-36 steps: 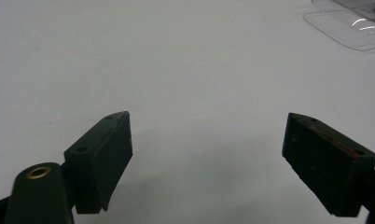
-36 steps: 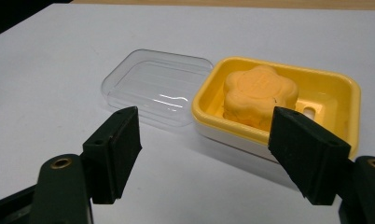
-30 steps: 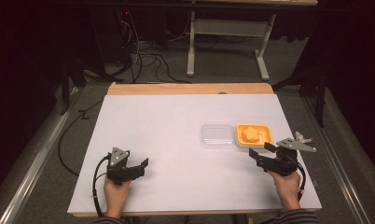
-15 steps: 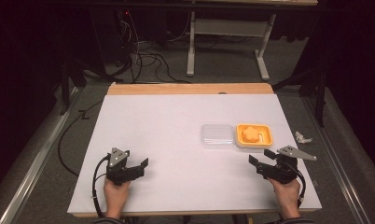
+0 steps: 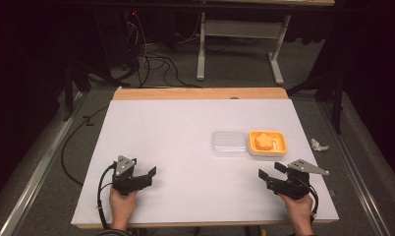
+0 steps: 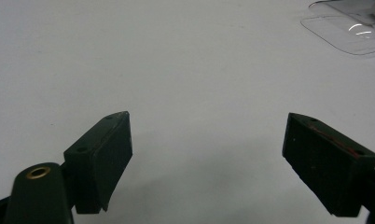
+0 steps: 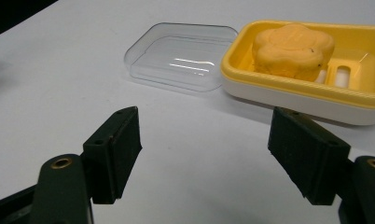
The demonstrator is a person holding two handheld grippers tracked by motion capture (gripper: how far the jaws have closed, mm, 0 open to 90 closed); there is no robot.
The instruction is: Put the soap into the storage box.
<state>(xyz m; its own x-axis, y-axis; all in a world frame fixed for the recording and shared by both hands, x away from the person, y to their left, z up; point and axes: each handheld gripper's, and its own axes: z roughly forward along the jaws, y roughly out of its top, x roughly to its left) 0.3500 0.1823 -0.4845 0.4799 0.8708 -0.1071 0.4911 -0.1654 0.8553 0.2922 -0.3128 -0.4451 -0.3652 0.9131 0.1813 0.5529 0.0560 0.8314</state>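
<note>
Left tongs (image 5: 150, 176) gaping, right tongs (image 5: 269, 171) gaping, both empty

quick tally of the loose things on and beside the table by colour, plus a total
yellow: 2, the soap dish and the flower-shaped soap in it
clear: 1, the lid lying beside the dish
white: 1, the crumpled scrap off the table's right edge
total: 4

Clear lid (image 6: 351, 29), upper right of left gripper view: cut off by top and right edges, a pale thing behind it barely in. Yellow tray (image 7: 311, 79), right gripper view: right end clipped by the frame. Small white crumpled thing (image 5: 319, 144) on floor, right of table, high view: too small to identify. Both forearms cut by bottom edge.
</note>
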